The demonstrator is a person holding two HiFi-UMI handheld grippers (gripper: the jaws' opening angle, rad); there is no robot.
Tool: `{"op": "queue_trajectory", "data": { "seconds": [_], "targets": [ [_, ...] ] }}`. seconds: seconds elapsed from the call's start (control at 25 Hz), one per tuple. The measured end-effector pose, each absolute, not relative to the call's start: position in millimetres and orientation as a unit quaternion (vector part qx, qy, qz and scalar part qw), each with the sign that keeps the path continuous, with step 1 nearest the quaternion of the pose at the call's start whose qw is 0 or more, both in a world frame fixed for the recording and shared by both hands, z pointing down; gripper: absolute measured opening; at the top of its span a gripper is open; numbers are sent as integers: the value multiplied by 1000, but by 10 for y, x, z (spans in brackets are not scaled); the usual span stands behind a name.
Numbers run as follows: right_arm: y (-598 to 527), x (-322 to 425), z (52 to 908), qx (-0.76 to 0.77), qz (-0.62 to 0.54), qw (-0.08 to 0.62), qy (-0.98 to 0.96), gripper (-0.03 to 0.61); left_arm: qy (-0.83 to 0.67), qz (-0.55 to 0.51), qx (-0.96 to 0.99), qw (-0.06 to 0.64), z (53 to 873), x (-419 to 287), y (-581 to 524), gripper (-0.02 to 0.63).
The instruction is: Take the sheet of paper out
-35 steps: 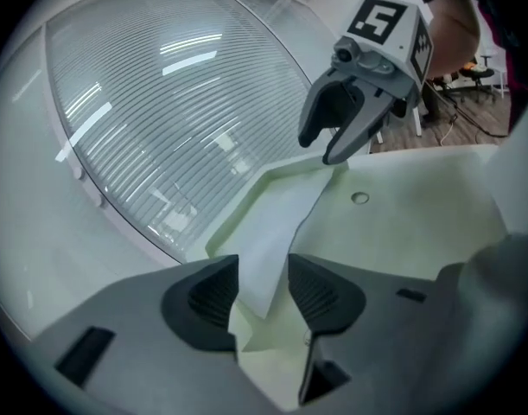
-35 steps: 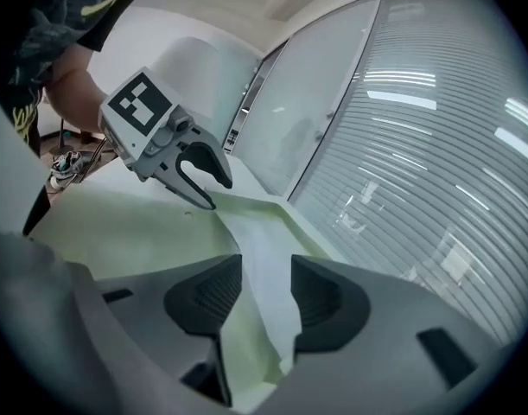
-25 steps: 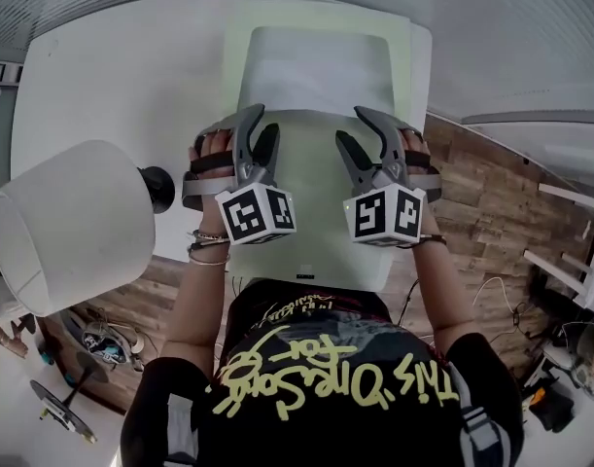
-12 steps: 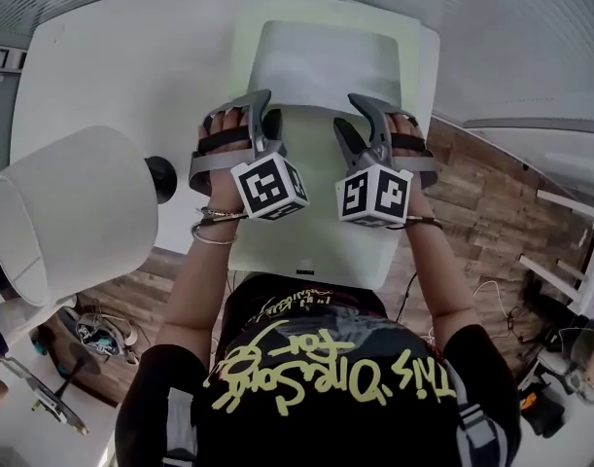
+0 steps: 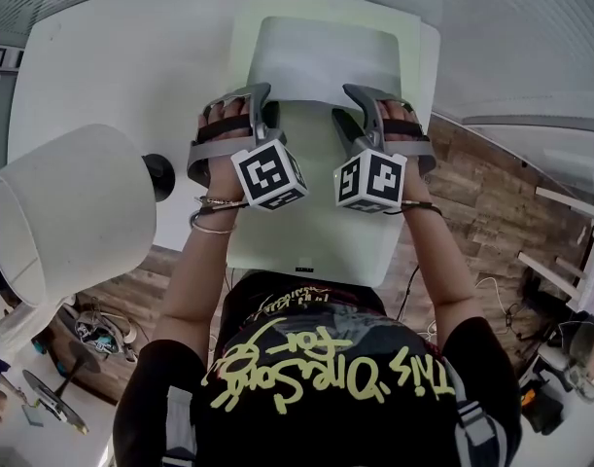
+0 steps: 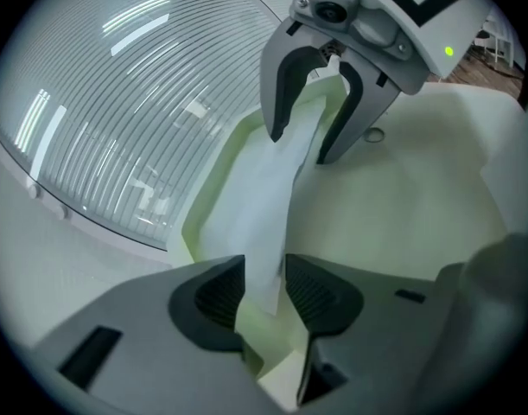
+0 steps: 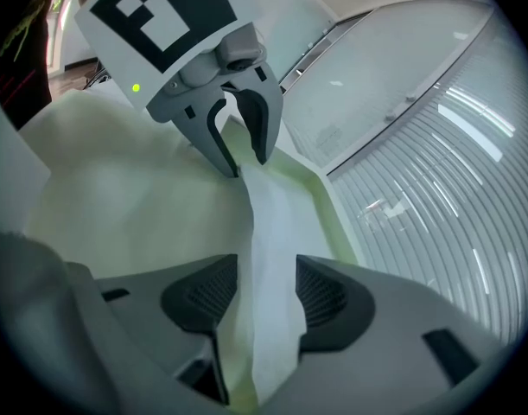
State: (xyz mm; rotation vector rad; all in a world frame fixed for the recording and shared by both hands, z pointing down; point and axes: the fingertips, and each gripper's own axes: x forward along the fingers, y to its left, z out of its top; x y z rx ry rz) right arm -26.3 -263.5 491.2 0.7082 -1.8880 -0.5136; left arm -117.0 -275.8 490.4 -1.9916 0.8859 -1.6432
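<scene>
A white sheet of paper [image 5: 326,56] sticks out of the far end of a pale green folder [image 5: 306,232] lying on the white table [image 5: 122,76]. Both grippers reach over the folder to where the sheet comes out. In the left gripper view the sheet [image 6: 268,223] runs between the jaws of my left gripper [image 6: 265,294]; they have just been closing a little but still stand apart from it. My right gripper [image 7: 268,296] is open too, its jaws on either side of the sheet [image 7: 276,232]. Each gripper view shows the other gripper straddling the same sheet edge.
A white lampshade [image 5: 68,212] on a black base [image 5: 160,178] stands at the table's left, close to the left arm. The table's right edge [image 5: 435,76] drops to a wooden floor [image 5: 491,193]. Clutter lies on the floor at both lower corners.
Both grippers have moved forward over the folder to the sheet's edge and sunk lower. Their marker cubes have drawn closer together and rolled.
</scene>
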Motion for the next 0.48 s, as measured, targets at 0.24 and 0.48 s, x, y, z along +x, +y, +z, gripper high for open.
{"op": "queue_trajectory", "data": {
  "seconds": [0.24,0.48],
  "targets": [
    [-2721,-260,4944,298,-226,510,-775,198,322,-593,-709,204,4914,-1197,-2824,112],
    [-2754,-259,4907,303,-233,506,-773,180,330,-585,-712,204,4871,-1181,-2856,73]
  ]
}}
